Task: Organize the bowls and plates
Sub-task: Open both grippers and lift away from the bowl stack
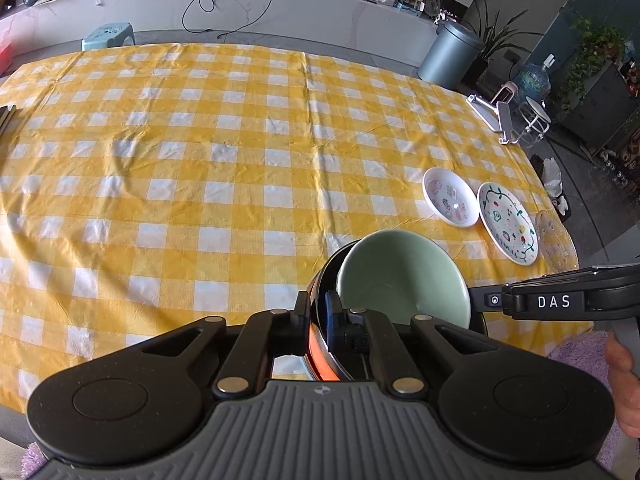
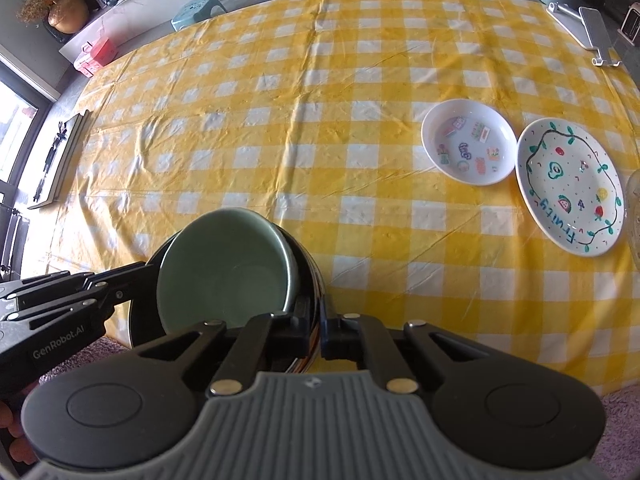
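A pale green bowl (image 1: pixel 400 276) (image 2: pixel 224 268) sits tilted inside a dark bowl with an orange outside (image 1: pixel 320 344) (image 2: pixel 312 280) at the table's near edge. My left gripper (image 1: pixel 318 320) is shut on the dark bowl's left rim. My right gripper (image 2: pixel 320 328) is shut on its right rim and shows in the left wrist view (image 1: pixel 496 301). A small white stickered dish (image 1: pixel 450 197) (image 2: pixel 468 141) and a white "Fruity" plate (image 1: pixel 508 222) (image 2: pixel 570 186) lie side by side on the right.
The yellow checked tablecloth (image 1: pixel 200 160) (image 2: pixel 280 120) covers the table. A clear glass plate (image 1: pixel 554 238) lies at the right edge. A white phone stand (image 1: pixel 494 114) (image 2: pixel 580 24) stands far right. A flat dark board (image 2: pixel 66 152) lies at the left edge.
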Demonstrator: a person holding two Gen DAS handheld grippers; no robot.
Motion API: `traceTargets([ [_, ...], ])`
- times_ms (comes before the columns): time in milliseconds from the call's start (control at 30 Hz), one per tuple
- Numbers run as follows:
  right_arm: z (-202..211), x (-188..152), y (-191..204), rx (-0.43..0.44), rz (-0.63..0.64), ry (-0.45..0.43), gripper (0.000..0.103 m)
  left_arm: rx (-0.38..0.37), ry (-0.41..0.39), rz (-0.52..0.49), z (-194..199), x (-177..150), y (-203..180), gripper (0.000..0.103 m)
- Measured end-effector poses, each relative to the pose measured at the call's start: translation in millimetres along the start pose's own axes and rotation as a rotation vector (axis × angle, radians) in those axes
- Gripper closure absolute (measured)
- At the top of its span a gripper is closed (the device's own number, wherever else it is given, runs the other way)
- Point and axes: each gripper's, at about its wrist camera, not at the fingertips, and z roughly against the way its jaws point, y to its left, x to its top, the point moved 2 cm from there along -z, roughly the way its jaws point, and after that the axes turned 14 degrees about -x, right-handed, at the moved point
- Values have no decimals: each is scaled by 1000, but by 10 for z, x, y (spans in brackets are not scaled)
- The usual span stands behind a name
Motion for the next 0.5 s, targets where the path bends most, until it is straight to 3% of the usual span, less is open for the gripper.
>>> traceTargets([
  [200, 30, -31, 17, -3, 1, -55, 102, -9, -36, 13, 21, -49, 24, 97],
  [233, 43, -41, 20, -6, 6, -74, 102, -33, -42, 18, 22, -61, 36, 103],
  [300, 71, -44, 34, 5, 14, -94, 101, -171, -28, 62, 16, -70, 29, 103],
  [333, 80, -38, 43, 9, 16, -96, 101, -169, -32, 57, 14, -67, -9, 103],
  [400, 83, -32, 57, 4, 18, -98, 101, -92, -60, 1, 24, -58, -118, 103],
  [500, 51, -59, 48, -16, 34, -114, 101, -118, -92, 17, 88, -34, -123, 103],
])
